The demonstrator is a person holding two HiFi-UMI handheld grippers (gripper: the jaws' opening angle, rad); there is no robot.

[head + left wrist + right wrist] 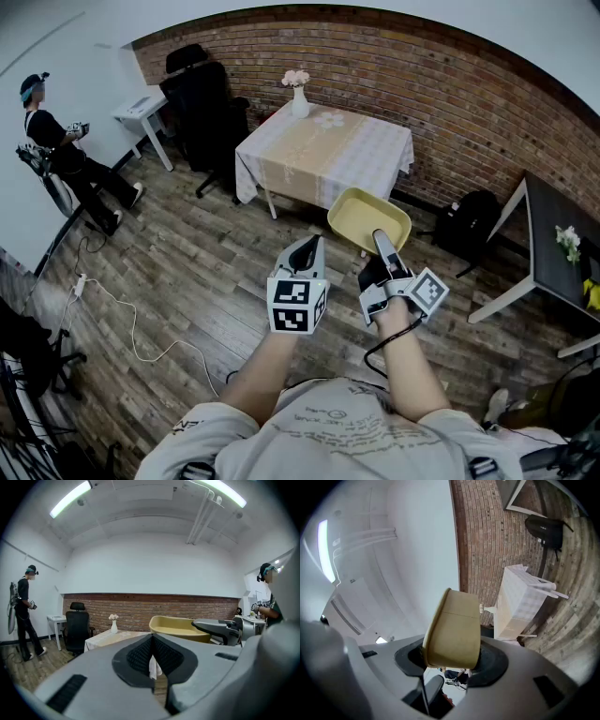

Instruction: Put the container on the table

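Right gripper (379,242) gripped near rim of yellow container (367,216), held it up in air. Left gripper (306,251) beside it, jaws together, empty. Table (323,141) stood ahead, open floor (187,272) between.

Right tongs (382,246) grip the yellow container (368,217) by its rim — aloft, short of the clothed table (323,150).

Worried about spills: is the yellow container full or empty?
Empty: the yellow container shows only its bare inside in the head view.
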